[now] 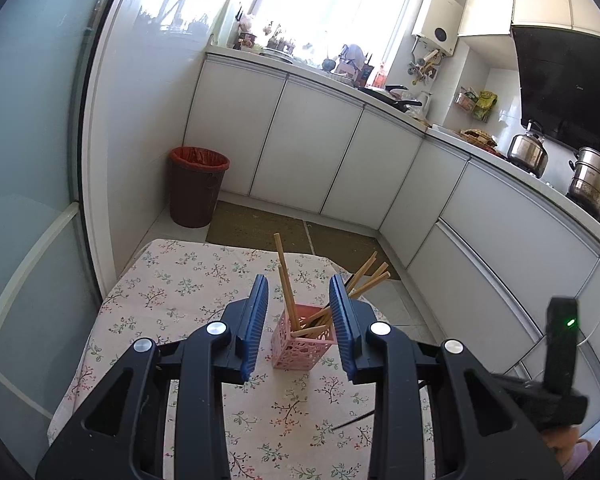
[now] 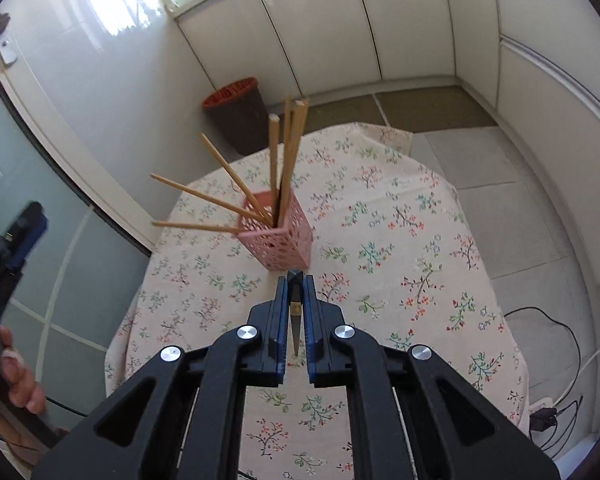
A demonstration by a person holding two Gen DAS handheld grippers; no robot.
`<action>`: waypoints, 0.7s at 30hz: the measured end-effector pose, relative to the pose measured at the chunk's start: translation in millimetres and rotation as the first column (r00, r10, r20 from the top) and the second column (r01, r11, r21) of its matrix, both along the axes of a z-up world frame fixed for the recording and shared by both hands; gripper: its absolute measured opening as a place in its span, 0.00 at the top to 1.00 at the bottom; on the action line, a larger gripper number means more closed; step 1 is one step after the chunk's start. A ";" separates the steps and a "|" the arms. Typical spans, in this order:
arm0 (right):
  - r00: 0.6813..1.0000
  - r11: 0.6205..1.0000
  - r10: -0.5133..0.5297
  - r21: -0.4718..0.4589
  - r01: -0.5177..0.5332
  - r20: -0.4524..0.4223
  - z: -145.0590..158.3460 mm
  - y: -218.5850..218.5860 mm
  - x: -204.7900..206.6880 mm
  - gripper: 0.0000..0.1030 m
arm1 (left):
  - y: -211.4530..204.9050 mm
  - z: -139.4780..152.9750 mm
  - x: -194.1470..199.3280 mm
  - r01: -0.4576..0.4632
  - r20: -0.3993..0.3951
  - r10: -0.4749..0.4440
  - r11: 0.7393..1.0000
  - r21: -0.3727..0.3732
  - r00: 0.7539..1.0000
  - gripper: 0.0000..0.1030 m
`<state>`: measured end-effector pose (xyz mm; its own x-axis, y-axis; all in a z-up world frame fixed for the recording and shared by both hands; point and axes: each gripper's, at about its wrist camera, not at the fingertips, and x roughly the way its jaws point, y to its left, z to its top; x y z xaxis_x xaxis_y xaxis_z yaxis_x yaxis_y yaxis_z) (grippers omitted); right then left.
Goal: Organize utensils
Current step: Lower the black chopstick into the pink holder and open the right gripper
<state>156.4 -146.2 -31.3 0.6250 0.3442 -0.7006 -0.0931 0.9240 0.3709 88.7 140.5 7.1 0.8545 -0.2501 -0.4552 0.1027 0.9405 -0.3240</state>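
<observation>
Black chopstick point(image 2: 295, 320) sits pinched in the closed right tool point(image 2: 295, 280).

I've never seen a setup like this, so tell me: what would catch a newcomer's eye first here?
Probably the pink lattice holder in the middle of the floral tablecloth, with wooden chopsticks fanning out of it. Next, the right gripper in the foreground, its jaws shut on a dark chopstick. The left gripper frames the holder between its open jaws.

Each hand-held gripper point(image 2: 296, 280) has black arms, silver screws and ribbed blue pads point(image 1: 256, 320).
</observation>
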 end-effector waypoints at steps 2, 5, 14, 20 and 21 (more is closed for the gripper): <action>0.997 1.000 -0.003 0.017 0.001 0.073 30.0 0.5 0.2 0.93 | 2.0 -3.3 1.0 -0.010 -0.009 0.010 1.000 0.004 1.000 0.70; 0.985 1.000 -0.007 0.029 0.002 0.175 70.8 8.7 7.2 0.93 | 6.6 -6.1 3.5 -0.020 -0.022 0.019 1.000 -0.008 1.000 0.70; 0.958 0.997 -0.037 -0.054 0.055 0.285 92.0 42.6 57.8 0.93 | 17.9 -11.5 7.3 -0.033 -0.037 0.031 0.999 -0.029 0.999 0.70; 0.981 0.996 -0.050 -0.067 0.063 0.186 23.6 55.5 97.9 0.93 | 23.9 -18.2 13.2 -0.033 -0.058 0.030 0.998 -0.044 0.998 0.70; 0.984 0.995 -0.055 -0.067 0.067 0.172 15.1 55.3 101.2 0.90 | 24.9 -19.6 14.3 -0.034 -0.063 0.031 0.998 -0.050 0.998 0.70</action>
<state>257.6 -90.9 -16.3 0.7551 0.2540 -0.6044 -0.0916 0.9537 0.2864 103.0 165.4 -12.5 0.8328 -0.2468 -0.4955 0.0503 0.9251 -0.3763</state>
